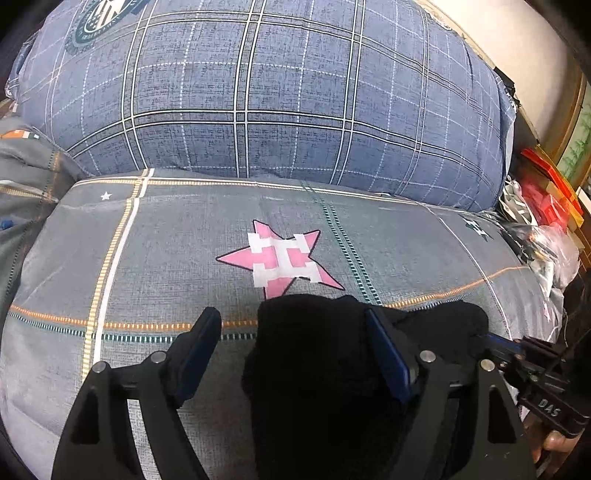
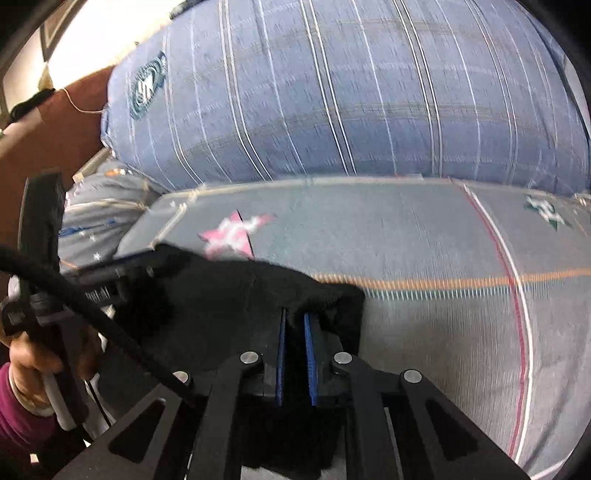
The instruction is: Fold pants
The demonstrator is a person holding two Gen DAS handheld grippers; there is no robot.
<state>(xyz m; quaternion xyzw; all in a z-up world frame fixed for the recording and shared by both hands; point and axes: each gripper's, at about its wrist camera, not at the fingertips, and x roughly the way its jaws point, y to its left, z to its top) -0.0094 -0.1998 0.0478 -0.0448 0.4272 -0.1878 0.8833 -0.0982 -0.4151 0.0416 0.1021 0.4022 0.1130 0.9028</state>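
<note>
Black pants (image 1: pixel 314 369) lie bunched on the grey bed (image 1: pixel 166 258). The left tongs (image 1: pixel 295 354) stand apart around the cloth. The right tongs (image 2: pixel 294 325) are clamped on its near edge.

Between the jaws lie matt black knit pants (image 1: pixel 314 369) (soft, fuzzy) on a woven grey cloth bedsheet (image 1: pixel 177 251) ahead.

White lettering "DAS" was readable on the right gripper (image 1: pixel 491 341), on its black body at 4 o'clock in the left wrist view. The round emblem (image 1: pixel 98 24) on the blue plaid bedding (image 1: pixel 280 92) was not legible.
</note>
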